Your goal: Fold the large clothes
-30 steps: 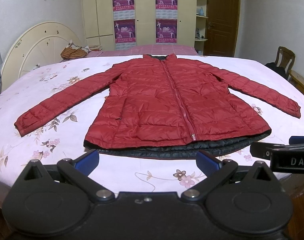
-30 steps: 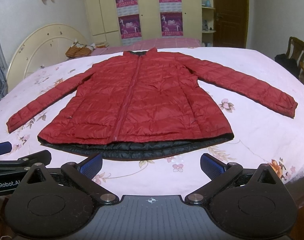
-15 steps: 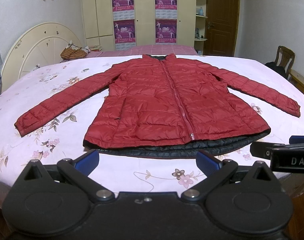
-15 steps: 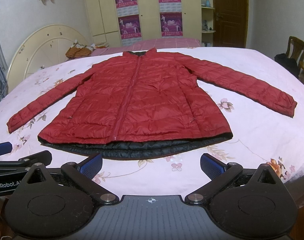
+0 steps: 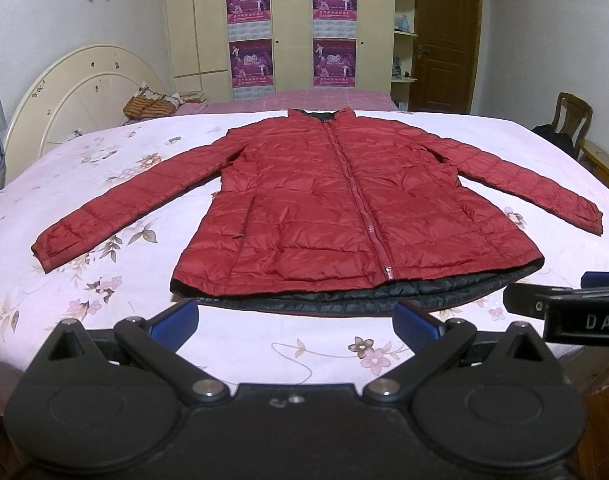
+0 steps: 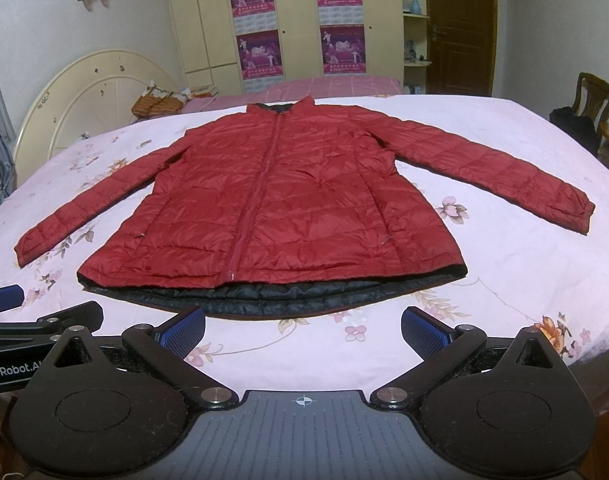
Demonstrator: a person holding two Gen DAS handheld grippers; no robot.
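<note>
A red quilted puffer jacket [image 5: 344,208] lies flat and zipped, front up, across the middle of both views, on a bed covered by a pale pink floral sheet [image 5: 104,280]. Its collar points to the top of the frame, and both sleeves are spread out to the left and right. A strip of black lining [image 6: 288,294] shows below the hem, along the jacket's lower edge.

At the bottom of the left wrist view, the left gripper [image 5: 294,320] has its jaws spread wide, with blue pads [image 5: 172,318] holding nothing, just short of the hem. The right gripper [image 6: 302,326] fills the bottom of its own view in the same way, jaws spread and empty.

At the top of the frame stand cream wardrobe doors with purple posters [image 5: 250,32]. A brown wooden door [image 5: 444,36] is at upper right, and a wooden chair [image 6: 592,96] is at the right edge.
</note>
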